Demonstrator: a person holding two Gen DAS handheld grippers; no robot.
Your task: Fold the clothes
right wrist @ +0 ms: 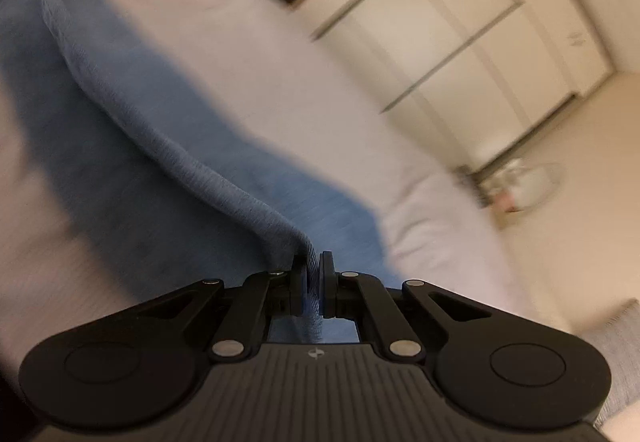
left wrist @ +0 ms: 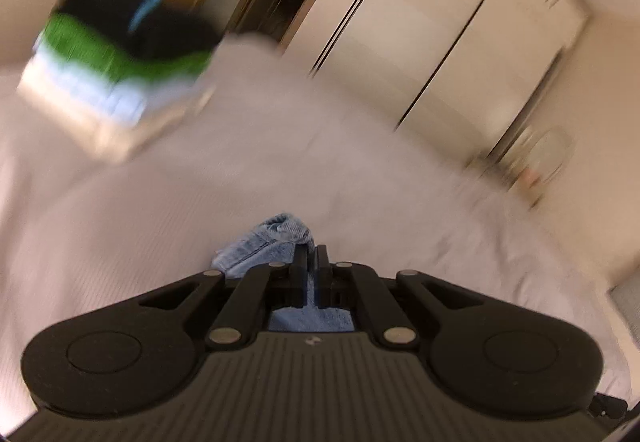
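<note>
I hold the blue garment in both grippers, above a white bed.

1. Left gripper: its jaws are pressed together on a bunched corner of the cloth. The fabric puffs up just ahead and to the left of the fingertips, and more of it shows below, between the linkage arms. Far ahead and to the left stands a box of stacked clothes, with black, green and pale layers; blur hides finer detail.

2. Right gripper: its jaws are clamped on a hemmed edge of the same garment. From the fingertips the edge runs forward and to the left as one long taut line toward the top left of the view, so I judge that the long axis lies between the two grippers. The main panel hangs below this line, over the bed.

3. Material: a soft ribbed knit, matte, with a rolled seam; I expect it to sag and slip if tension drops.

4. Coming move, as I judge it: both grippers are equally engaged, and laying the panel flat depends on keeping that edge straight.

Ahead and to the right stands a pale wardrobe.
</note>
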